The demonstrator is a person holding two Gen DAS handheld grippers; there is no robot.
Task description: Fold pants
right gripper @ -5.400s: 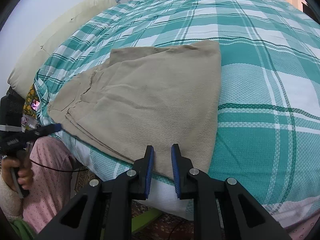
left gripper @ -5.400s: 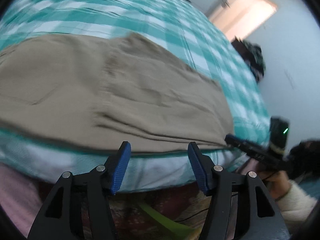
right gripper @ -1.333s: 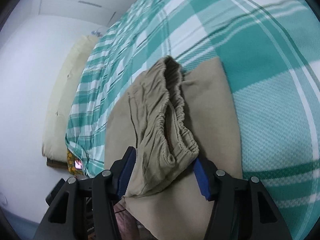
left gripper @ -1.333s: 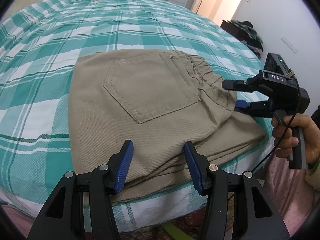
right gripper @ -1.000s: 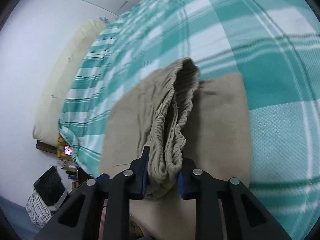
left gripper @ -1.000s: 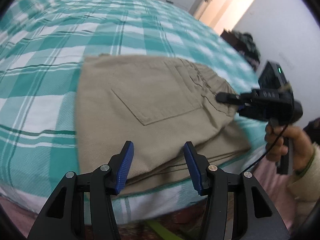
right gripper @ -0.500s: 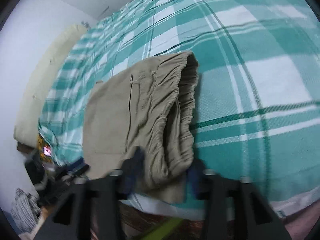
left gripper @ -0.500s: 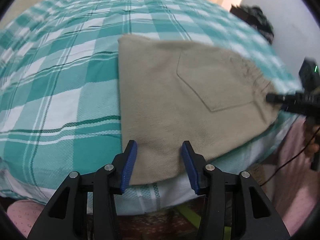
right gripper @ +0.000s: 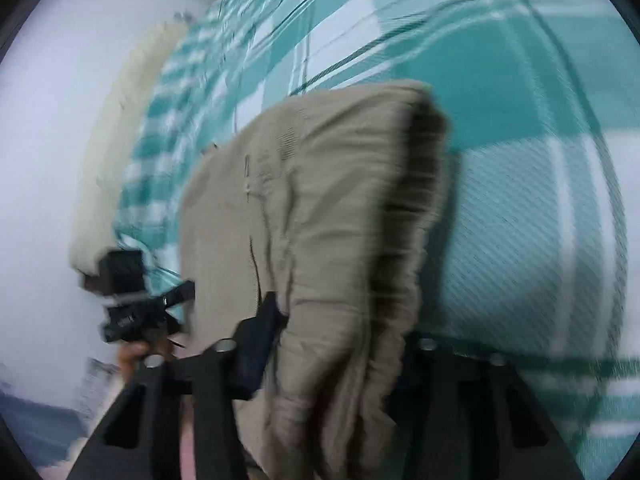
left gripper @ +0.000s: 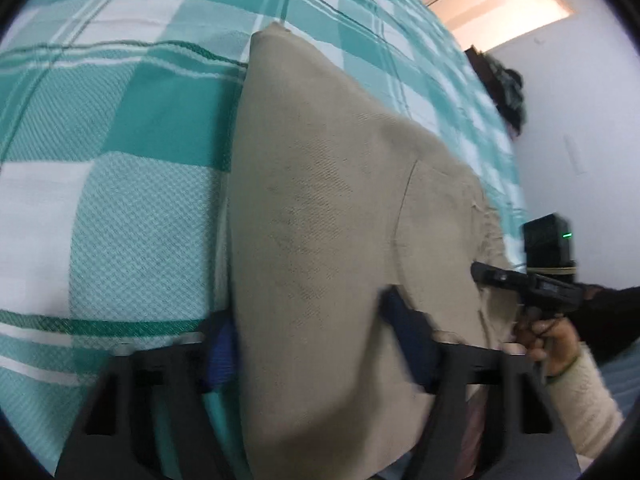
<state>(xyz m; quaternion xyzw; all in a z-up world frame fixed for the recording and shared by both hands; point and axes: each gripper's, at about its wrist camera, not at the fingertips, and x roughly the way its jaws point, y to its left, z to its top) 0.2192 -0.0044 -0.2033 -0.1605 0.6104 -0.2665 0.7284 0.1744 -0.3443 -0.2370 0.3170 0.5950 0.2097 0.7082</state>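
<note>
Khaki pants (left gripper: 320, 208), folded, thick stack

bed: fills most of both views, cover (left gripper: 120, 128) is teal-and-white plaid
headboard: cream, padded (right gripper: 120, 128), against the wall (blurred)
walls: plain, pale white-lilac (left gripper: 580, 80)
doorway: far corner, warm orange light (left gripper: 508, 4)
dark pile: by the wall past the bed (left gripper: 508, 92) (can't tell what)

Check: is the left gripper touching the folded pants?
Touching. In the left wrist view the folded pants fill the gap between the left gripper's blue pads, the cloth edges meeting both. Its jaws have just been closing on them.
</note>
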